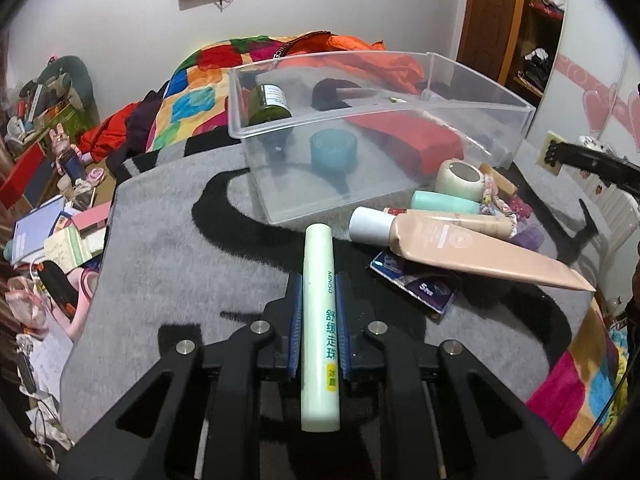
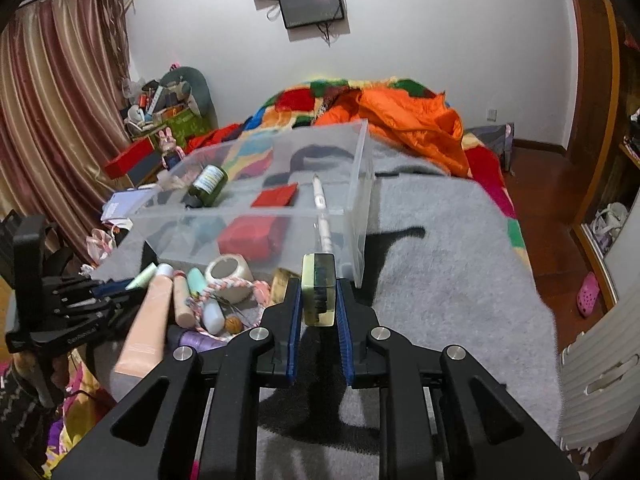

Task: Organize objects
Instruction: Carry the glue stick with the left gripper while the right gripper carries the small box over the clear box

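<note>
A: Our left gripper (image 1: pixel 319 312) is clamped on the pale green tube (image 1: pixel 320 320). We grip it at about mid-length, so neither end droops. Its long axis runs 6 to 12 o'clock in the left view, straight along the fingers, far end aimed at the clear bin (image 1: pixel 400 120).

B: Agreed. Our right gripper (image 2: pixel 319 312) is closed on a small yellowish block (image 2: pixel 318 290). It stands upright between the pads, its top clear of the fingertips. What the dark patch on its face is, we cannot tell.

A: The bin sits on the grey blanket (image 1: pixel 160 240) at 12 o'clock from both grippers. Inside we note a green bottle (image 1: pixel 269 106) lying down, a teal cap (image 1: pixel 333 148), a red pouch (image 1: pixel 408 144) and a white pen (image 2: pixel 321 208).

B: The loose pile lies at 2 o'clock from the left gripper, just outside the bin's near wall: a beige tube (image 1: pixel 472 250), a roll of tape (image 1: pixel 460 180), a mint bottle (image 1: pixel 444 202), a braided cord (image 2: pixel 224 286).

A: We judge both items are carried high so they clear the wall before the drop.

B: The tube's axis crosses the near wall roughly square. Dropped that way it would lie across the bin's length, so we may want to turn it.
</note>
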`<state>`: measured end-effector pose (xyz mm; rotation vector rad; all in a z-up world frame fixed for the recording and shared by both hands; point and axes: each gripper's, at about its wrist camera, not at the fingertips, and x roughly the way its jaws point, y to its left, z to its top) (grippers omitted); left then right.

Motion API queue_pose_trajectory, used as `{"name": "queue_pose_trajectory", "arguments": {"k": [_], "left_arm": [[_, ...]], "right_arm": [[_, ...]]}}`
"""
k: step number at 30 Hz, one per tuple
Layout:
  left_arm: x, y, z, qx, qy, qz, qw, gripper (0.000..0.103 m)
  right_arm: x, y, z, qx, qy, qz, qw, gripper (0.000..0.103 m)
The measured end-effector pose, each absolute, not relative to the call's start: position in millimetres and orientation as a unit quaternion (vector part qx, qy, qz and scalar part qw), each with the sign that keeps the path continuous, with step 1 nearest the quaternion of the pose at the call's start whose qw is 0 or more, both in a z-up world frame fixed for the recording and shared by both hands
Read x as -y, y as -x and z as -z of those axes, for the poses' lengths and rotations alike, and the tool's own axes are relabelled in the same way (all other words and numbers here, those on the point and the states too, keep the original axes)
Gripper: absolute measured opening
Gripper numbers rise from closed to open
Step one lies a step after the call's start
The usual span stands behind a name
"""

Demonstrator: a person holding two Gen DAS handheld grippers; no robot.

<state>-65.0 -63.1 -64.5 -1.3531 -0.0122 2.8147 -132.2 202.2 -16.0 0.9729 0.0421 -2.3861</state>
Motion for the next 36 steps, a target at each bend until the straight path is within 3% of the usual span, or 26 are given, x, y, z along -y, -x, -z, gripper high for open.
{"name": "queue_pose_trajectory", "arguments": {"k": [18,36], "left_arm": [[70,54,-27,0.031,0.326,-0.945,0.001,0.015],[52,119,-48,-0.004,0.308,-0.951,-0.005,0.015]], "right_arm": [[-192,143,-43,0.008,-0.288,0.913,0.288,0.015],[-160,185,-37,0.007,-0.305,0.907,0.29,0.015]]}}
